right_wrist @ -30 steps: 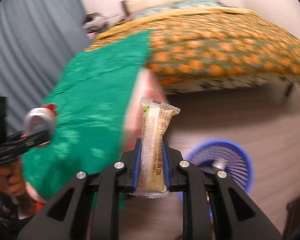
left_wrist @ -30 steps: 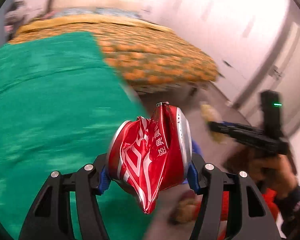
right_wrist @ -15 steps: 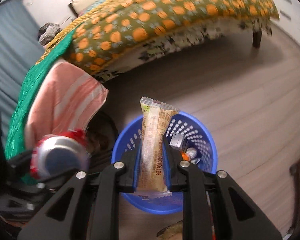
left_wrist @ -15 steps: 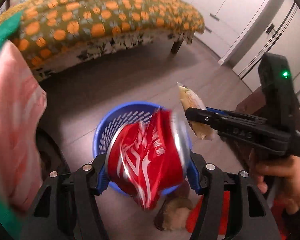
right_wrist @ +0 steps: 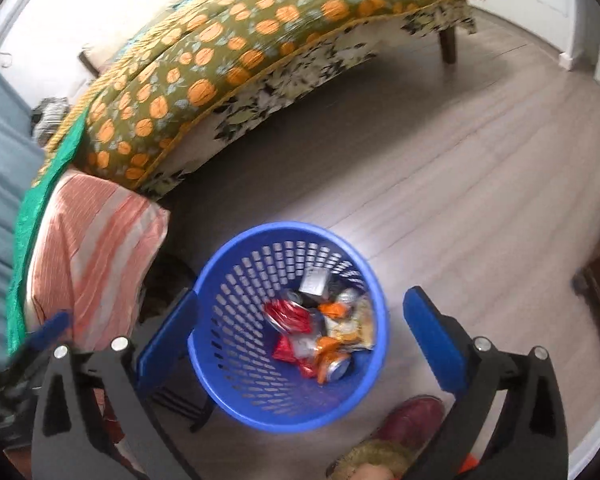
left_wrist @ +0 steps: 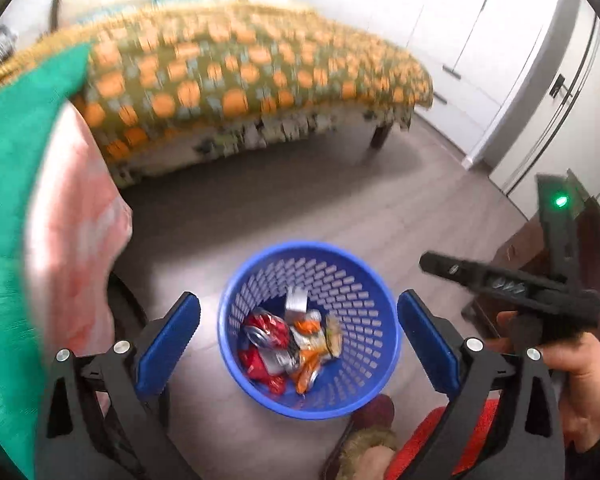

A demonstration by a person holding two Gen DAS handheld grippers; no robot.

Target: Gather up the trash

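Now, step: drop done; left gripper [left_wrist: 299,330] and right gripper [right_wrist: 300,328] gape, holding nothing, above basket [left_wrist: 256,276].
Trash [left_wrist: 290,340]: in basket.
Next: seek more, probably.

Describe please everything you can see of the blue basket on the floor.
The blue basket is round, looks plastic, with a smooth rim and walls pierced by rows of small slots. It stands upright on the wooden floor, near a striped cushion and a shoe. Inside lie a crushed red can, orange wrappers and other trash. Both open grippers are above it, not touching.
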